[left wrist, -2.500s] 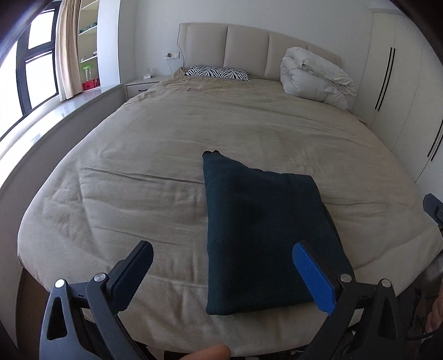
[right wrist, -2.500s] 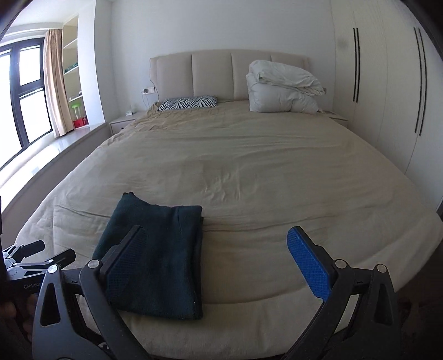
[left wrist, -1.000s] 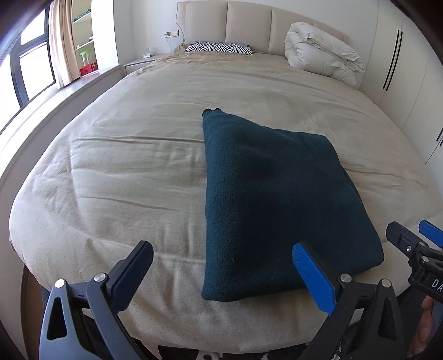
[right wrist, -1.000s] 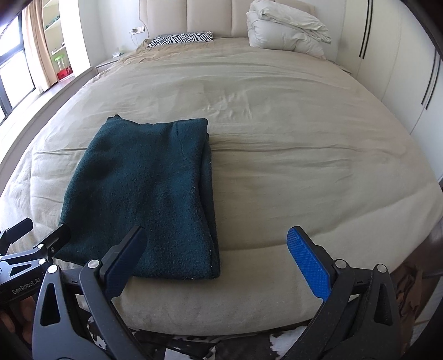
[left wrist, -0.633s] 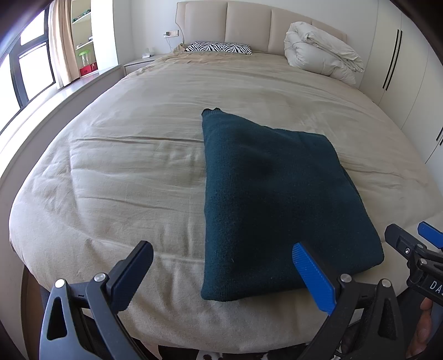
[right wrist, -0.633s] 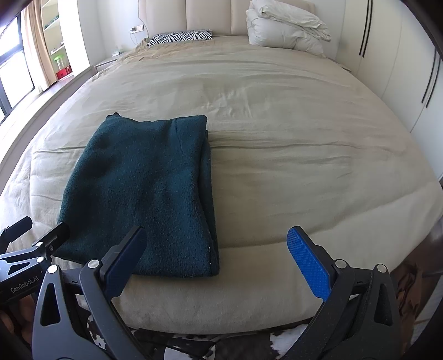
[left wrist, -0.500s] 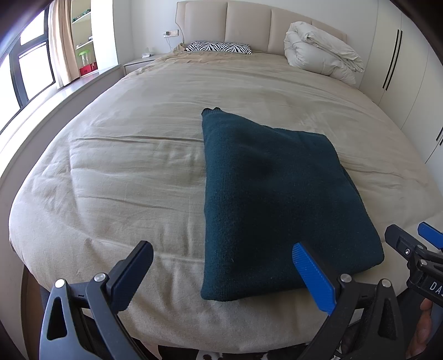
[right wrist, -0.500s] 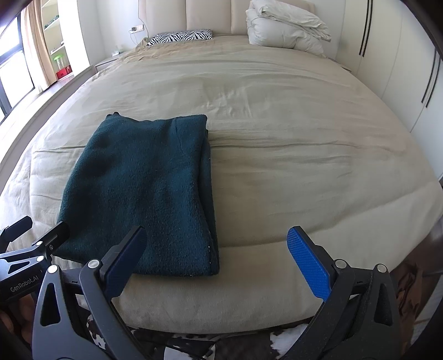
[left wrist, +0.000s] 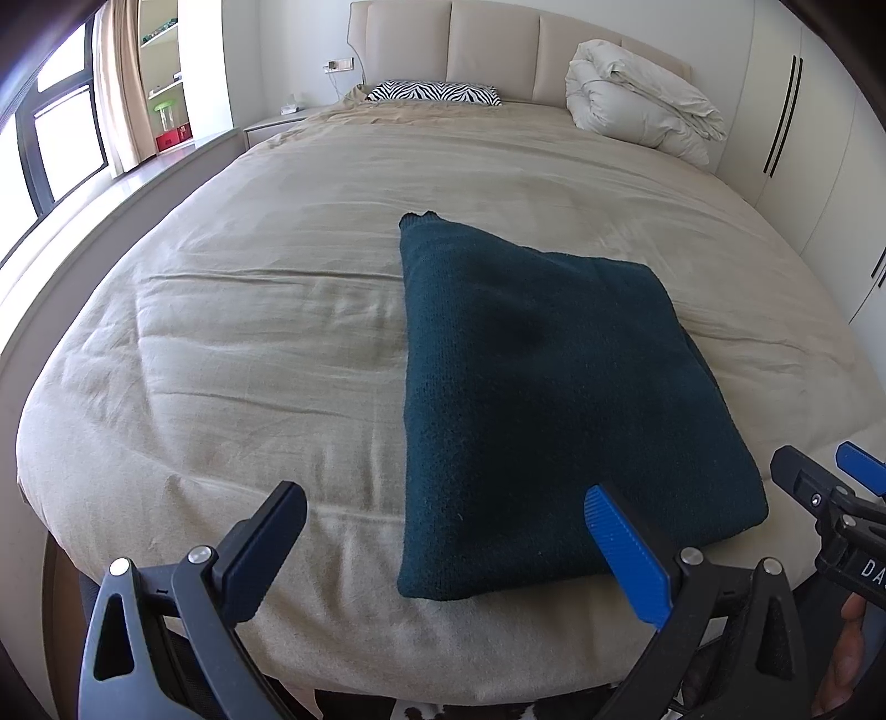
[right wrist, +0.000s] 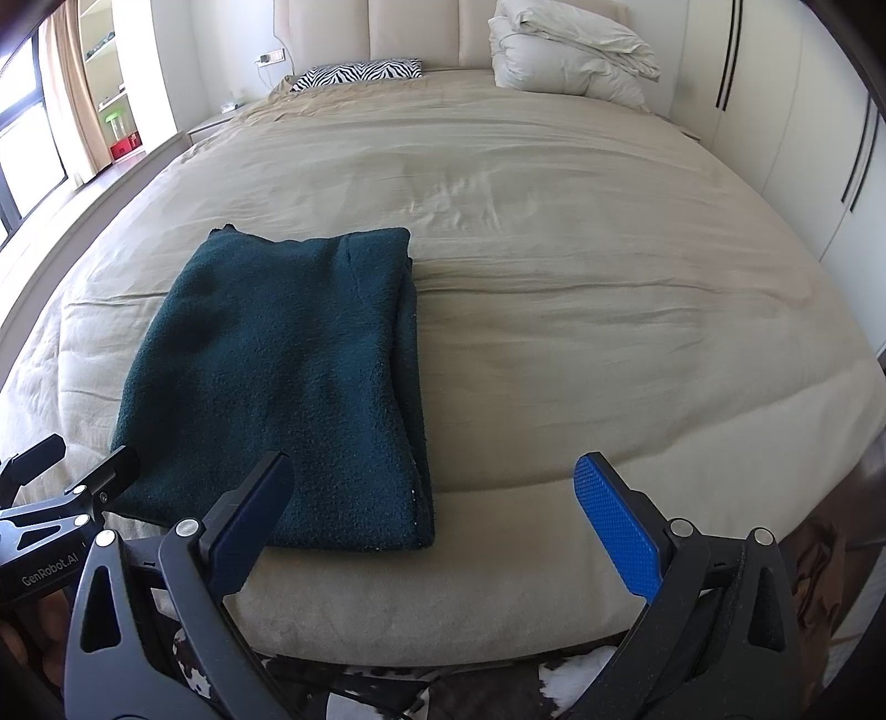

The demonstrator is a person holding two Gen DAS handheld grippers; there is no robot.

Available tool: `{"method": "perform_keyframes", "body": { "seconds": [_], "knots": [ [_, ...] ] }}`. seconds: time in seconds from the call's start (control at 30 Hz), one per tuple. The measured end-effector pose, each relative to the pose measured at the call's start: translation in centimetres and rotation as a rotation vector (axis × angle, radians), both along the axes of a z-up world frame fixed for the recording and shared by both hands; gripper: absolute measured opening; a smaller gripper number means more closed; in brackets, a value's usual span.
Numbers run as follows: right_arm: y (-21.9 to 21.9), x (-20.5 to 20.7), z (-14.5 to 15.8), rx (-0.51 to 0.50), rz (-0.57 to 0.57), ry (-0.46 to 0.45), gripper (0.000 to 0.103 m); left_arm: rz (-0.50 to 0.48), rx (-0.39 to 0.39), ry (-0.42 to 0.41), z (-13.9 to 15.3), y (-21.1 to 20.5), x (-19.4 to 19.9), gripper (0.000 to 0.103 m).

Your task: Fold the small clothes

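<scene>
The folded dark-green sweater (left wrist: 542, 399) lies lengthwise toward the headboard (left wrist: 498, 39). Left gripper (left wrist: 448, 548) and right gripper (right wrist: 437, 520) are released, empty. Only the right view shows the sweater's layered edge.

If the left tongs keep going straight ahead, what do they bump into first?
Probably the dark green folded sweater on the bed. The left tongs are open, with the right finger over its near edge; the left finger would meet bare cover. Depth is unclear.
</scene>
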State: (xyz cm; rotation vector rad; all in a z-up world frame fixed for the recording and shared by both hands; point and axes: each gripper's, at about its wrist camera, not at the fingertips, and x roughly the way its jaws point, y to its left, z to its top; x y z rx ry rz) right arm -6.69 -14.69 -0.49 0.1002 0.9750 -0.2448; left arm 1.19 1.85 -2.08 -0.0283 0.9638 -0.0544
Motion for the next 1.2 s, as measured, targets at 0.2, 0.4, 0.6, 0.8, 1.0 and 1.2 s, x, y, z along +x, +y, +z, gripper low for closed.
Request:
{"method": "perform_keyframes", "body": {
  "seconds": [0.2,0.4,0.6,0.8,1.0,1.2],
  "knots": [
    [-0.02,0.01,-0.04,0.0,0.0,0.001,0.103,0.001,0.0,0.0,0.01,0.0,0.0,0.103],
    [-0.01,0.02,-0.03,0.0,-0.001,0.002,0.103,0.0,0.0,0.001,-0.05,0.07,0.07,0.103],
    [-0.03,0.03,-0.04,0.001,-0.001,0.002,0.103,0.001,0.001,0.004,-0.27,0.28,0.19,0.103],
    [-0.11,0.01,-0.11,0.003,-0.003,0.005,0.103,-0.001,0.002,0.006,-0.3,0.4,0.27,0.103],
    [-0.14,-0.13,-0.23,0.006,-0.005,0.005,0.103,-0.002,0.002,0.008,-0.37,0.54,0.37,0.103],
    [-0.18,-0.19,-0.36,0.009,-0.007,0.005,0.103,-0.003,0.002,0.008,-0.39,0.55,0.39,0.103]
  ]
}}
